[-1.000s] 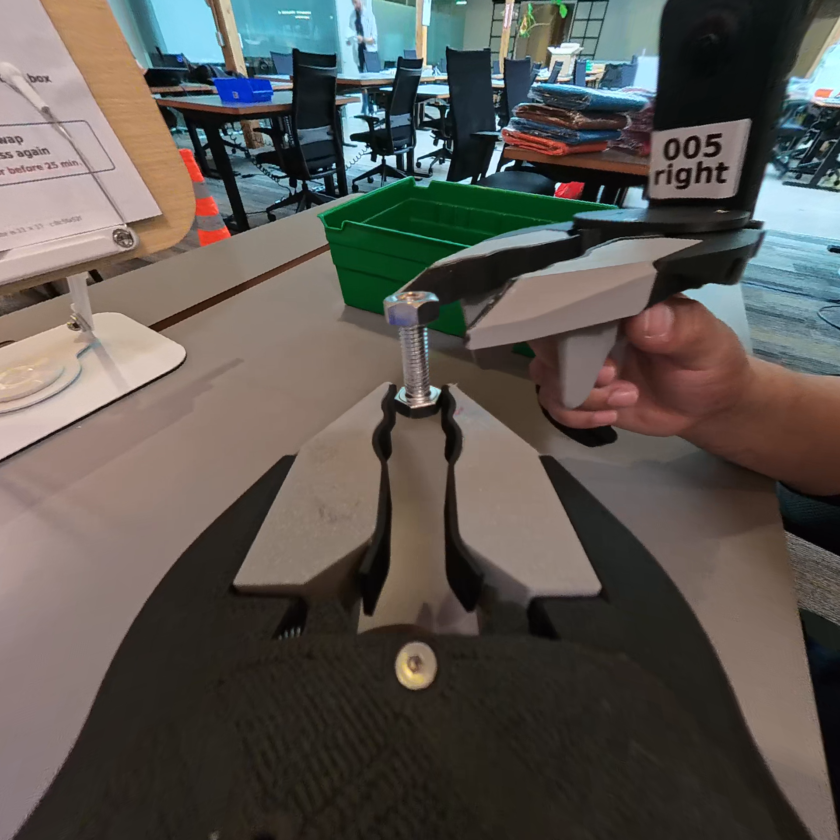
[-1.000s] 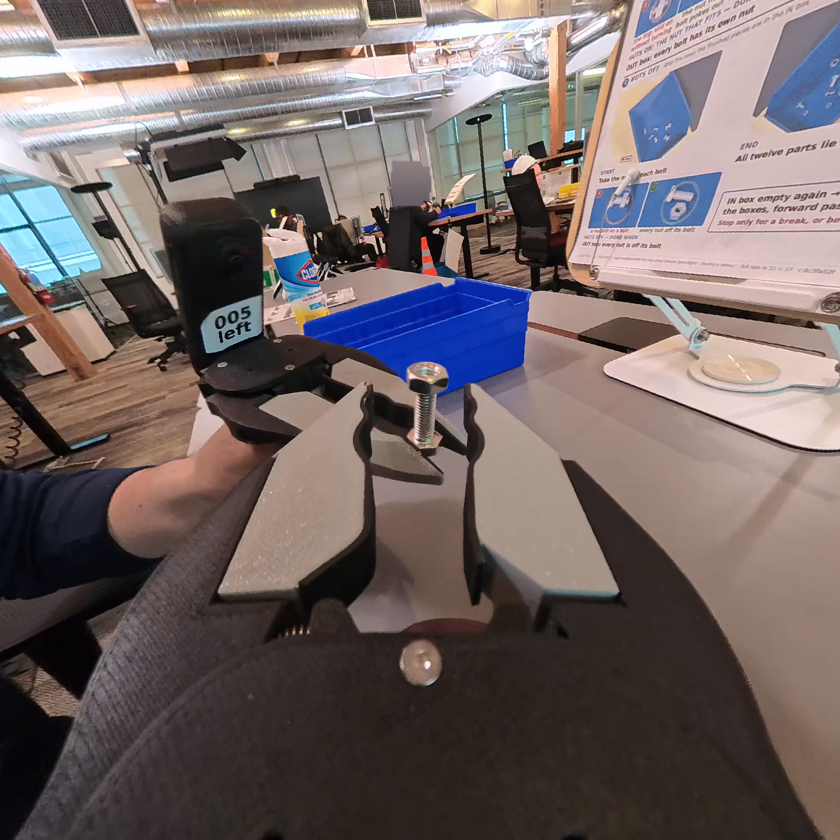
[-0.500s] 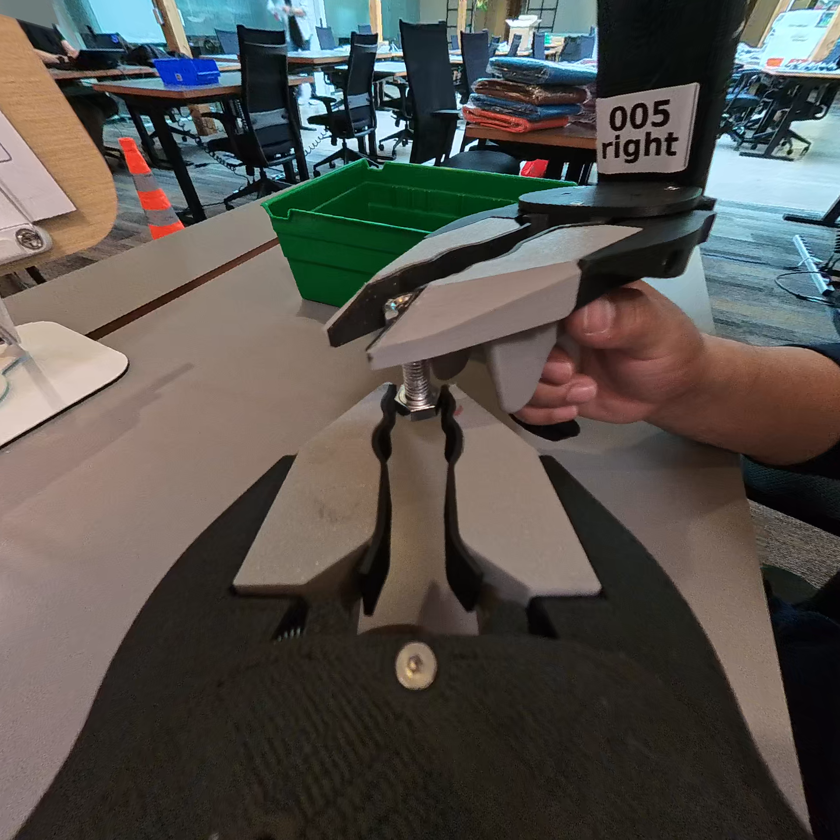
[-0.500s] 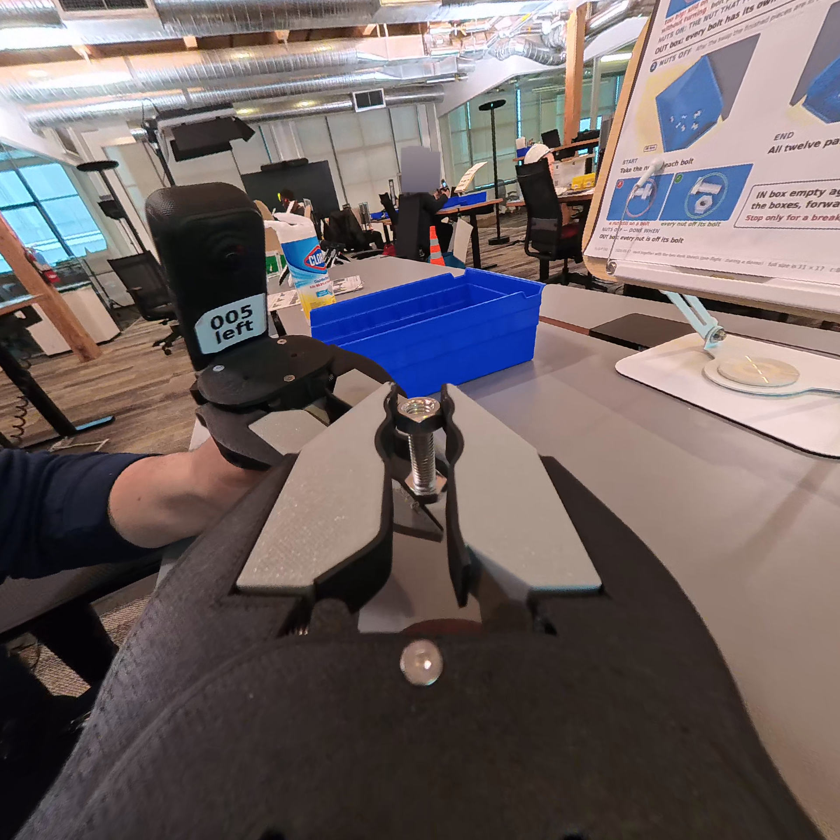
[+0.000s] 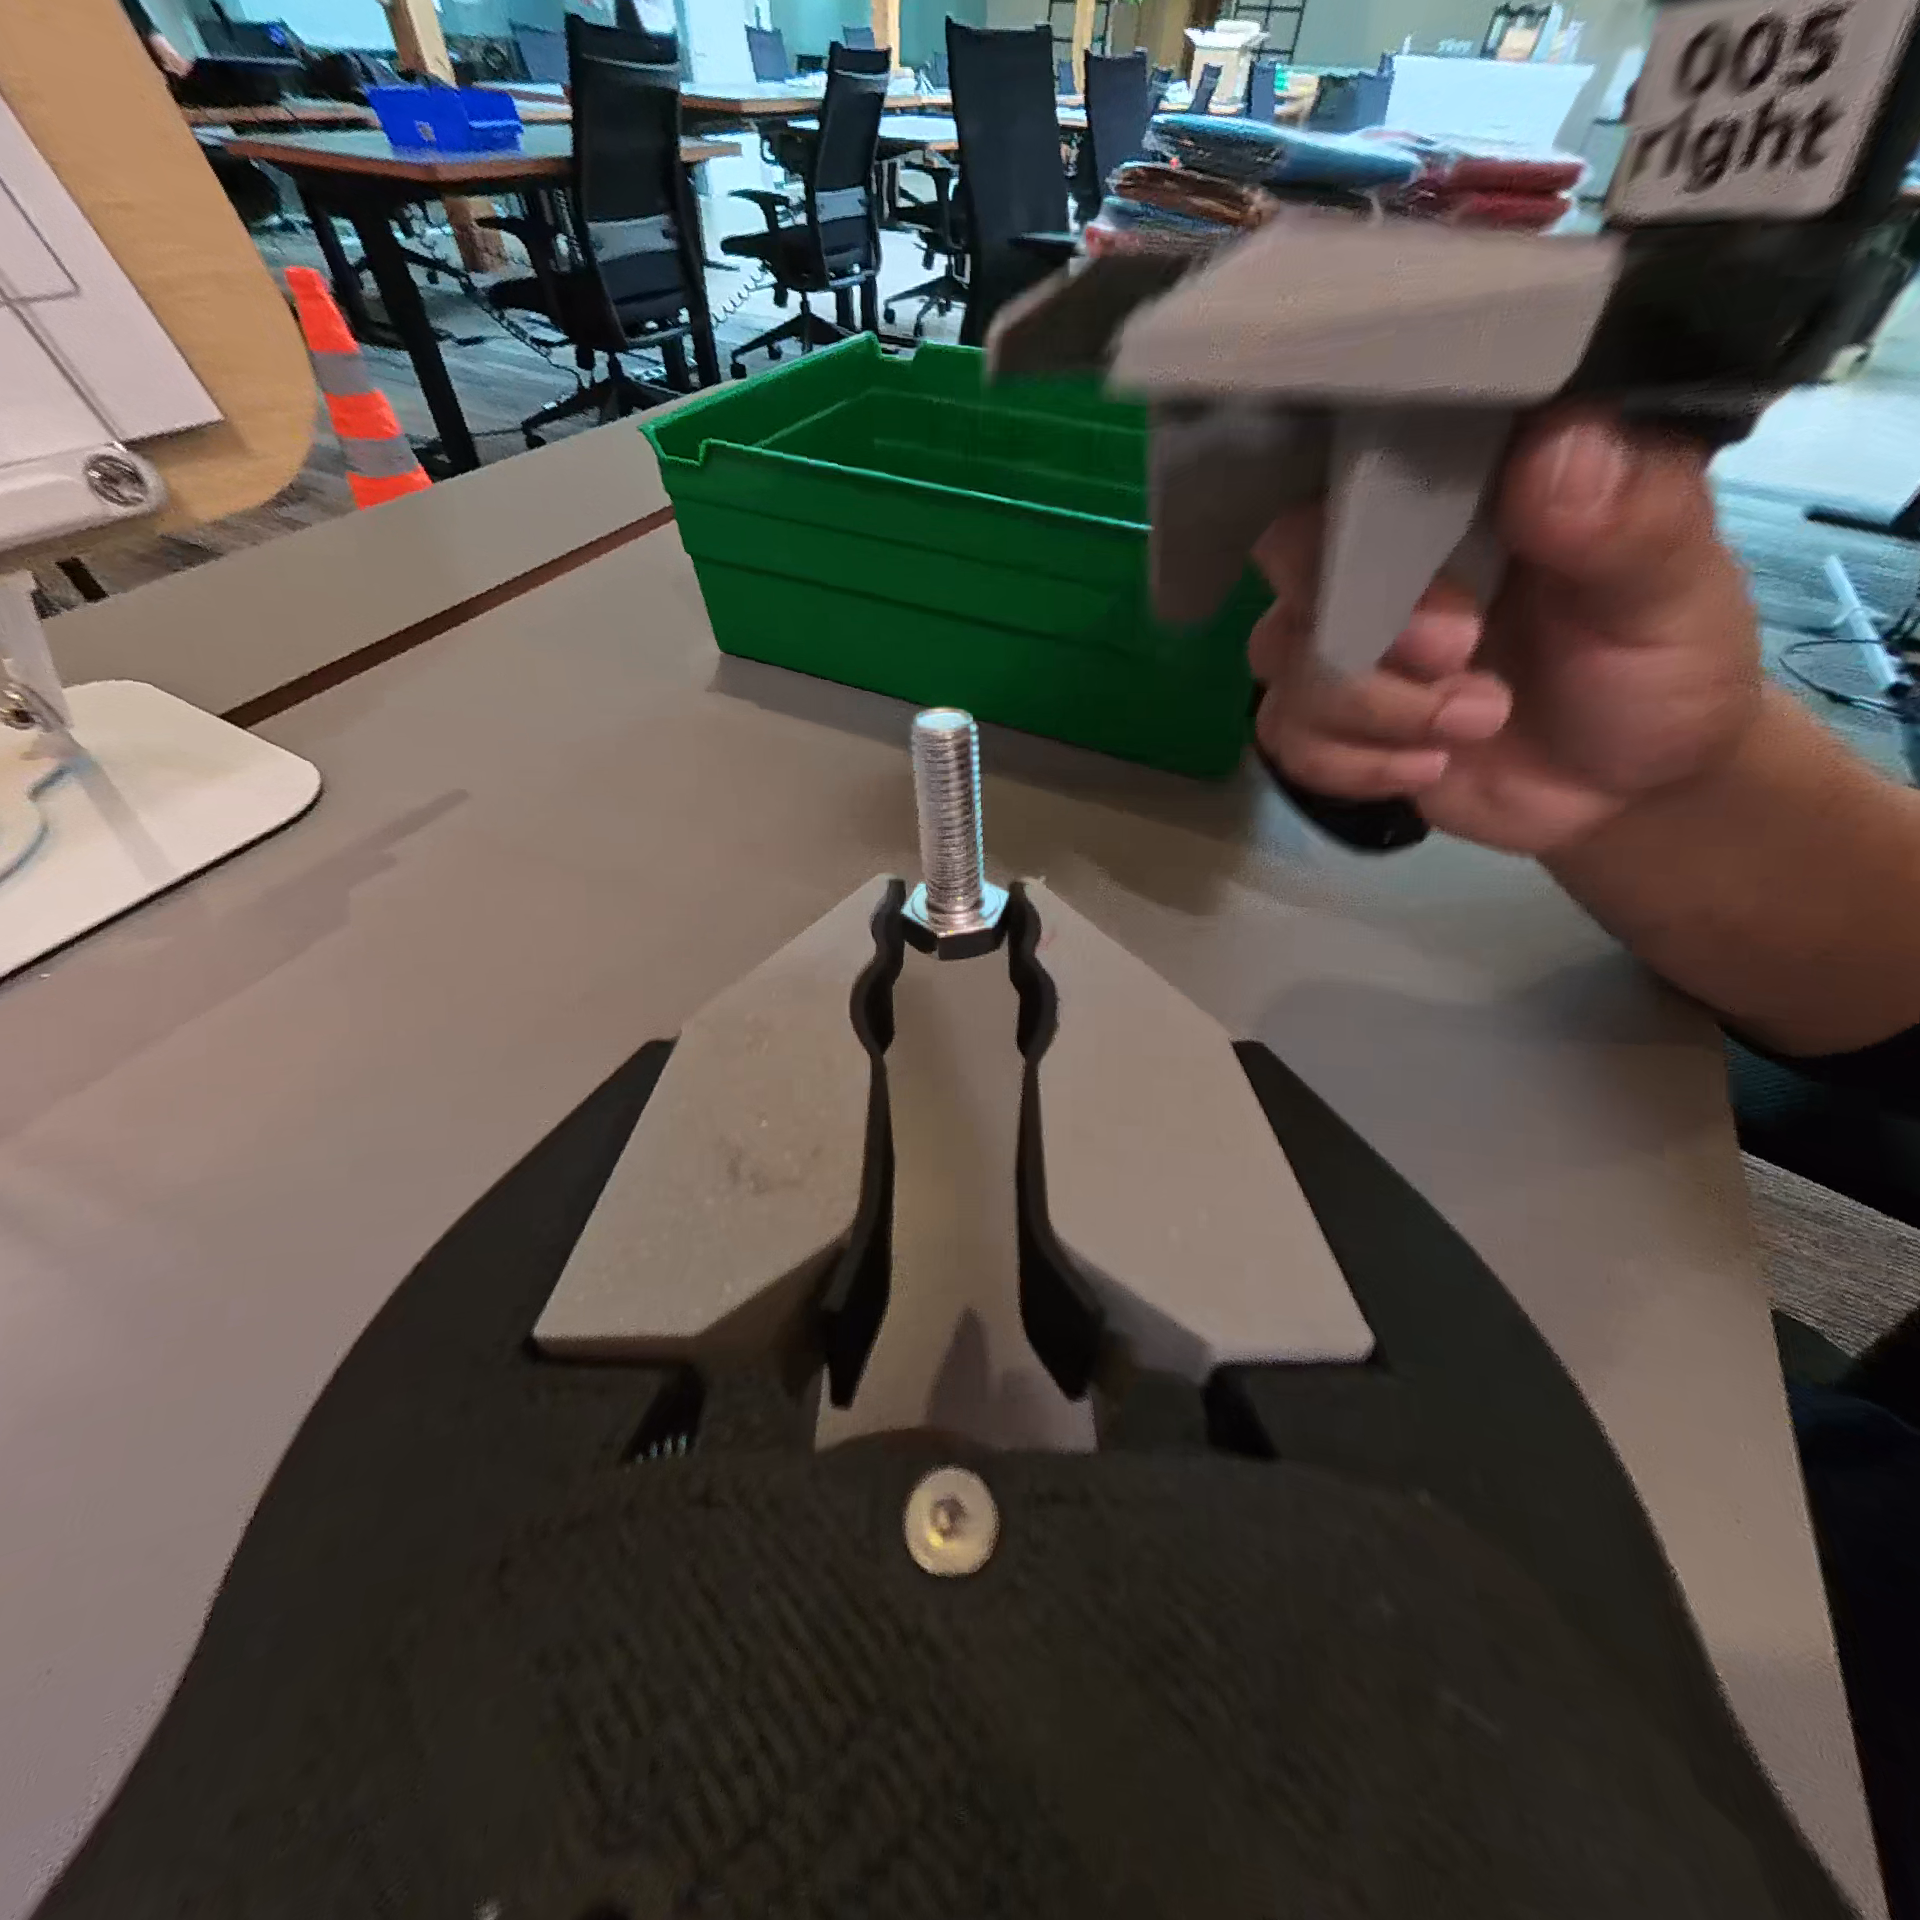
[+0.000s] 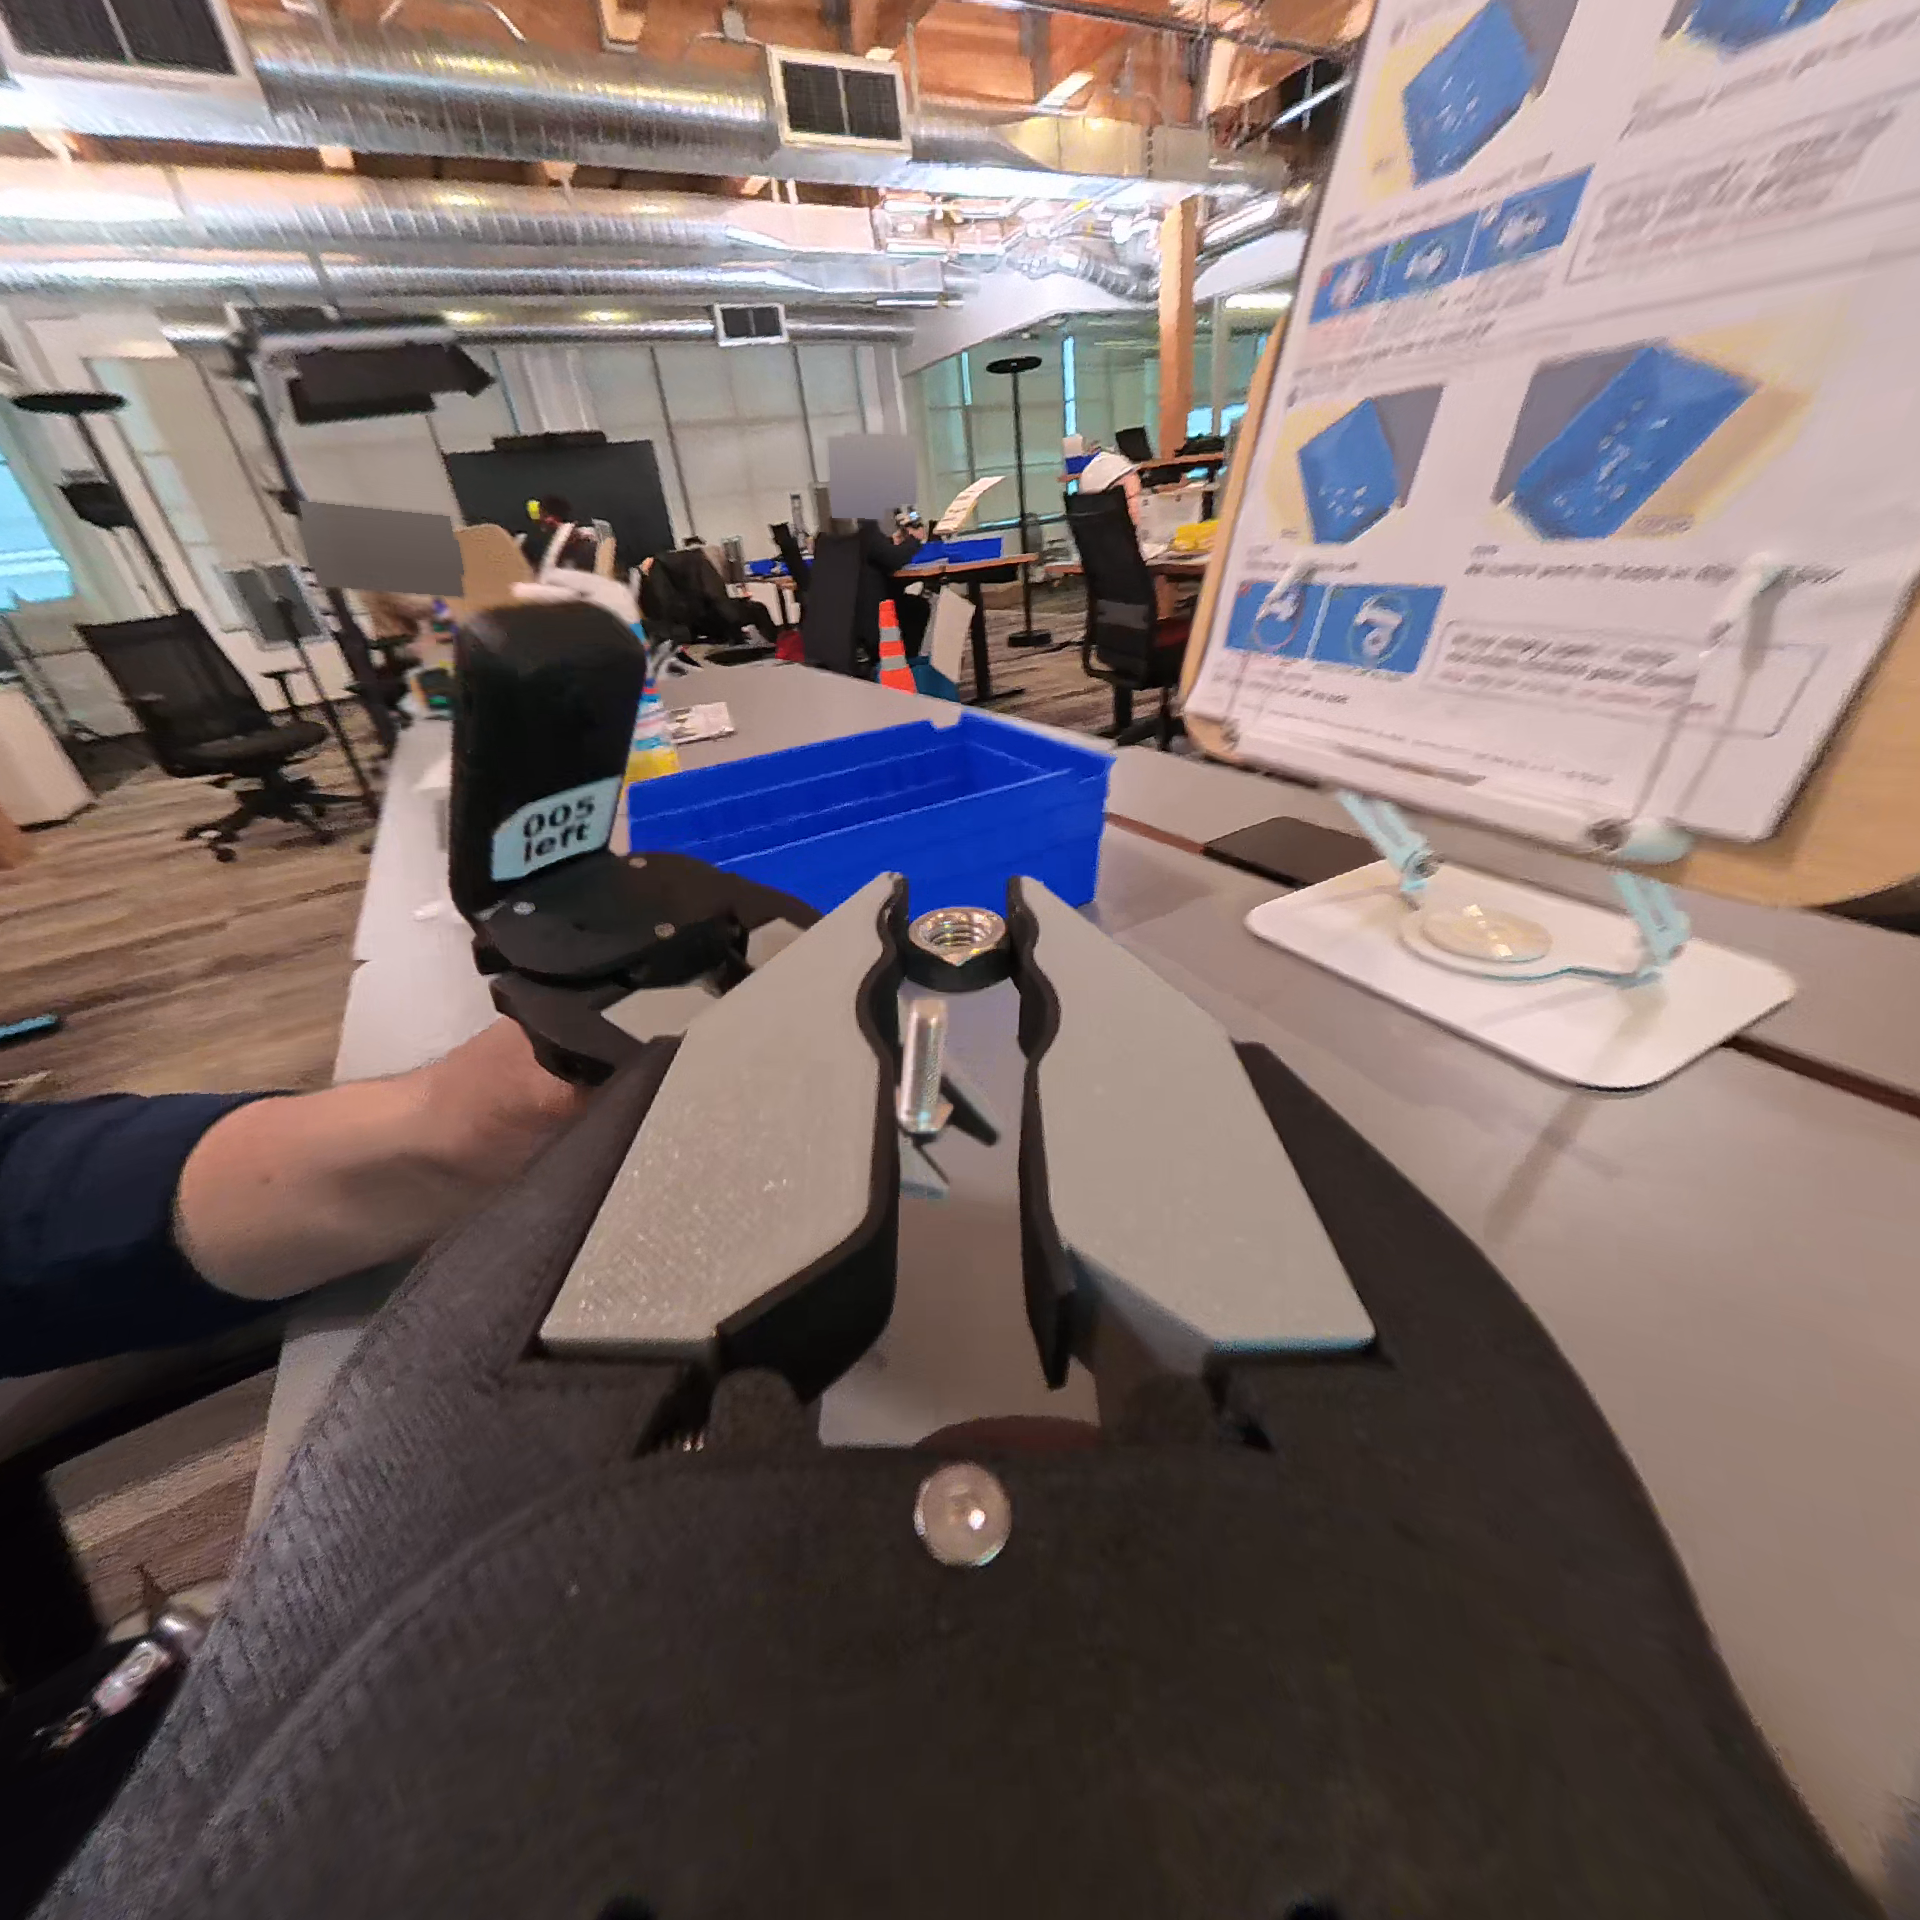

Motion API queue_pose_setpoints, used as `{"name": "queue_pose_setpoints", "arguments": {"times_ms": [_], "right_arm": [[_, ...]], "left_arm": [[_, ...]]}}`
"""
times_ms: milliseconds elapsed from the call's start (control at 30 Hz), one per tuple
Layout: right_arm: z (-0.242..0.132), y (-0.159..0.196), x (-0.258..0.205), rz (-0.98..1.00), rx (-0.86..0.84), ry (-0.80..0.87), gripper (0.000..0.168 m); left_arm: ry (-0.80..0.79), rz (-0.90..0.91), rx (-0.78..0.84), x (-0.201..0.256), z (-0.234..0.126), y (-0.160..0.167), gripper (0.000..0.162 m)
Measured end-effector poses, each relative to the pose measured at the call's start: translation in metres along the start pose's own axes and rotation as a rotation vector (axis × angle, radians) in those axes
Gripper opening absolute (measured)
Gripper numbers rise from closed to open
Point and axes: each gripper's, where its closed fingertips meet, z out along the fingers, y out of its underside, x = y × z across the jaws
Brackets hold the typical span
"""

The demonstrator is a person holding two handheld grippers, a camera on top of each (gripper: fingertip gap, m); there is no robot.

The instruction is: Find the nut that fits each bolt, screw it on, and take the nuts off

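My left gripper (image 5: 948,925) is shut on the hex head of a silver bolt (image 5: 945,821) and holds it upright, bare thread end up, above the grey table (image 5: 468,852). My right gripper (image 6: 954,940) is shut on a silver nut (image 6: 954,935), lifted clear of the bolt. The bolt also shows in the right wrist view (image 6: 920,1070), below and behind the nut. In the left wrist view the right gripper (image 5: 1049,322) is blurred, up and right of the bolt, held by a hand (image 5: 1538,675). The left gripper (image 6: 623,997) shows in the right wrist view.
A green bin (image 5: 935,561) stands on the table behind the bolt. A blue bin (image 6: 873,821) stands beyond the nut in the right wrist view. An instruction sheet on a white stand (image 6: 1517,966) is at the table's far side. Office chairs and desks fill the background. One gripper's finger ends stand about 8 centimetres off the other's.
The right gripper closed on the nut at the top of the bolt, then lifted it off up and to the right. The bolt stays held in the left gripper, its thread now bare.
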Motion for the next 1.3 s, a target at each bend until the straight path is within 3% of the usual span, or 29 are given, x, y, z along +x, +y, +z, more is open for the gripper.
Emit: {"name": "queue_pose_setpoints", "arguments": {"times_ms": [67, 167, 300, 367, 467, 567, 700, 833, 967, 1167, 1233, 1300], "right_arm": [[-0.029, -0.024, 0.016, -0.088, 0.028, 0.120, 0.016], [-0.093, -0.045, 0.083, -0.195, -0.045, 0.432, 0.016], [-0.163, 0.011, 0.196, -0.050, -0.441, 0.674, 0.016], [-0.173, 0.050, 0.232, 0.104, -0.607, 0.660, 0.016], [-0.170, 0.083, 0.280, 0.177, -0.696, 0.689, 0.016], [-0.159, 0.096, 0.296, 0.222, -0.723, 0.690, 0.030], [-0.148, 0.055, 0.262, 0.113, -0.624, 0.682, 0.035], [-0.111, 0.023, 0.128, -0.029, -0.524, 0.362, 0.030], [-0.065, 0.035, 0.011, -0.035, -0.476, 0.076, 0.031], [-0.012, 0.083, -0.020, 0.111, -0.506, -0.007, 0.023], [-0.008, 0.082, -0.013, 0.110, -0.463, 0.020, 0.006], [-0.010, 0.072, -0.013, 0.112, -0.415, 0.022, 0.006]], "left_arm": [[0.012, -0.004, -0.009, 0.002, 0.002, 0.003, 0.017], [0.048, -0.010, -0.018, 0.010, 0.005, 0.004, 0.018], [0.089, -0.006, -0.043, 0.020, 0.009, 0.009, 0.018], [0.100, 0.008, -0.052, 0.025, 0.012, 0.011, 0.018], [0.100, 0.044, -0.065, 0.029, 0.015, 0.015, 0.018], [0.101, 0.071, -0.064, 0.031, 0.017, 0.018, 0.018], [0.094, 0.074, -0.081, 0.027, 0.020, 0.023, 0.018], [0.113, 0.068, -0.077, 0.032, 0.020, 0.021, 0.018], [0.107, 0.093, -0.079, 0.037, 0.021, 0.021, 0.018], [0.101, 0.117, -0.050, 0.041, 0.019, 0.016, 0.018], [0.081, 0.128, -0.064, 0.037, 0.020, 0.019, 0.018], [0.095, 0.100, -0.019, 0.038, 0.018, 0.011, 0.018]]}}
